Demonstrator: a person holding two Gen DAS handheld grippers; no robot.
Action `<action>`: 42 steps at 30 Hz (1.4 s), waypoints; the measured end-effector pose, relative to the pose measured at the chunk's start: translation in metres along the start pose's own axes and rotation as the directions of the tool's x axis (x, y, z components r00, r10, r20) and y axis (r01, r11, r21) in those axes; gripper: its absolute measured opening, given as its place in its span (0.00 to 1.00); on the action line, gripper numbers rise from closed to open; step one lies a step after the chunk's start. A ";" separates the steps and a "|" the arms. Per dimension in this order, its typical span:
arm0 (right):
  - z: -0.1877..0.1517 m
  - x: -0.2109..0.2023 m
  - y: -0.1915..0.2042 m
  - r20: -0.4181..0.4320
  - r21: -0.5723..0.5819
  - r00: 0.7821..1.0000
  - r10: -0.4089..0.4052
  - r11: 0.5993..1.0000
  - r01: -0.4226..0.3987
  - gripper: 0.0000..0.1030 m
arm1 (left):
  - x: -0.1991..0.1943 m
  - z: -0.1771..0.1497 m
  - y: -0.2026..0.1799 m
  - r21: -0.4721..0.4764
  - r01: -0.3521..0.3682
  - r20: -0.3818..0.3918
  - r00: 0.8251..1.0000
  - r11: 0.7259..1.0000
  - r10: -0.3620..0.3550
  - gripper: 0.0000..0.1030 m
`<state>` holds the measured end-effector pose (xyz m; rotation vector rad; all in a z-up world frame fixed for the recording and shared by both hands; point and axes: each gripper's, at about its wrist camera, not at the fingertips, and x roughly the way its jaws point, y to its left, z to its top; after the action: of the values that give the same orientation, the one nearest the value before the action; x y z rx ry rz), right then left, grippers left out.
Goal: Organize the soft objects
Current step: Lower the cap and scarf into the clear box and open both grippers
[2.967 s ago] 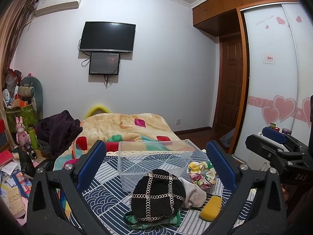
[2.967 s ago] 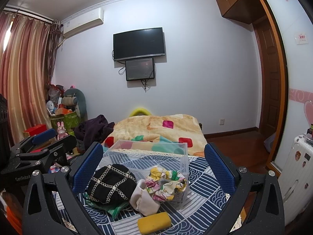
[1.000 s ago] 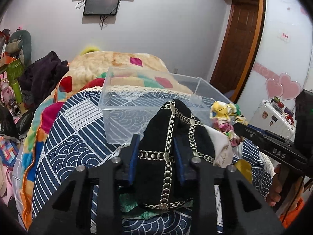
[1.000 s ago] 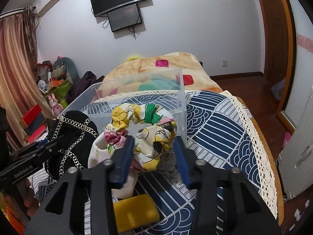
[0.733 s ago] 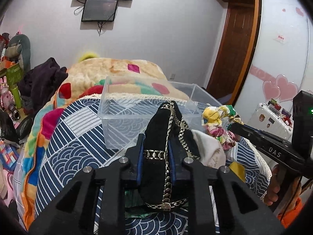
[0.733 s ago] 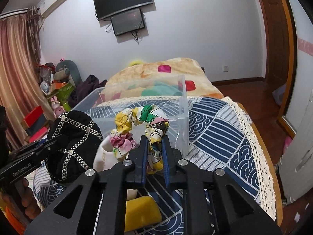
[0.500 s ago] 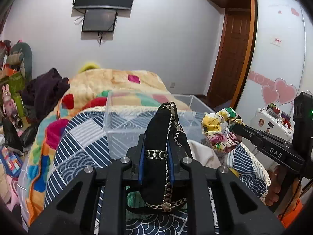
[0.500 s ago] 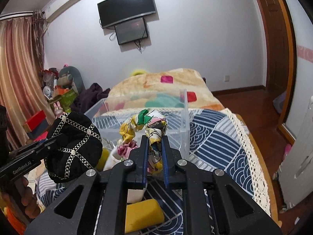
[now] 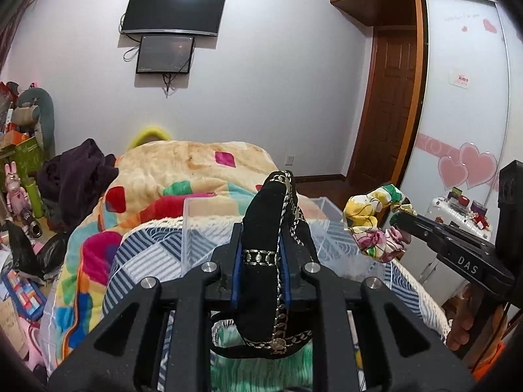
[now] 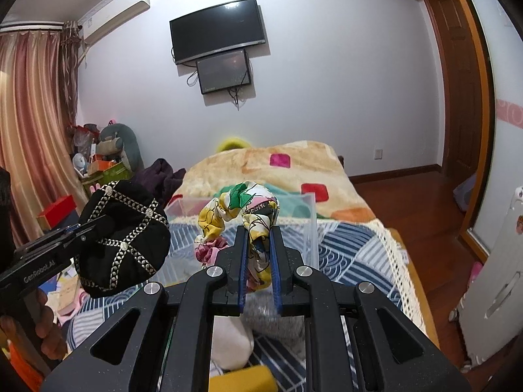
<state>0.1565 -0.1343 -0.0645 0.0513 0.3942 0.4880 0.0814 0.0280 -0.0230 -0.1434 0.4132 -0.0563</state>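
Indoor artificial light, cool/bluish cast, fairly even, approx. medium bright. Source overhead: a ceiling lamp glints as a small white spot on the TV in both views. Wall evenly lit, w/ soft vignette toward the corners. Strong fisheye: wardrobe door and curtain bow at frame edges, black corners. Nearest claw bodies in deep shadow, little detail. Yellow object at the bed's far end smeared, fuzzy. Some noise in darker areas.
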 end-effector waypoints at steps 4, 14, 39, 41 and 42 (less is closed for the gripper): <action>0.010 0.010 0.000 0.017 -0.001 1.000 -0.007 1.000 0.007 0.11 | 0.014 0.016 0.005 -0.004 0.005 -0.003 1.000 1.000 -0.005 0.18; 0.011 0.050 0.002 -0.048 -0.002 0.998 -0.032 0.999 0.032 0.11 | 0.068 0.027 0.009 0.002 -0.031 -0.081 0.996 1.000 0.031 0.18; -0.009 0.085 -0.005 -0.290 -0.039 0.956 -0.049 0.998 0.039 0.15 | 0.152 -0.002 0.015 0.019 -0.084 -0.336 0.938 0.996 0.086 0.21; -0.007 0.083 -0.004 -0.284 -0.044 0.957 -0.050 0.998 0.039 0.22 | 0.147 -0.002 0.016 0.017 -0.084 -0.332 0.939 0.996 0.085 0.22; -0.006 0.083 -0.004 -0.278 -0.044 0.959 -0.051 0.998 0.041 0.27 | 0.144 -0.002 0.017 0.015 -0.081 -0.329 0.941 0.997 0.082 0.22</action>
<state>0.2234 -0.0995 -0.1005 -0.0644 0.6613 0.4576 0.2123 0.0323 -0.0839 -0.1153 0.7535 0.0018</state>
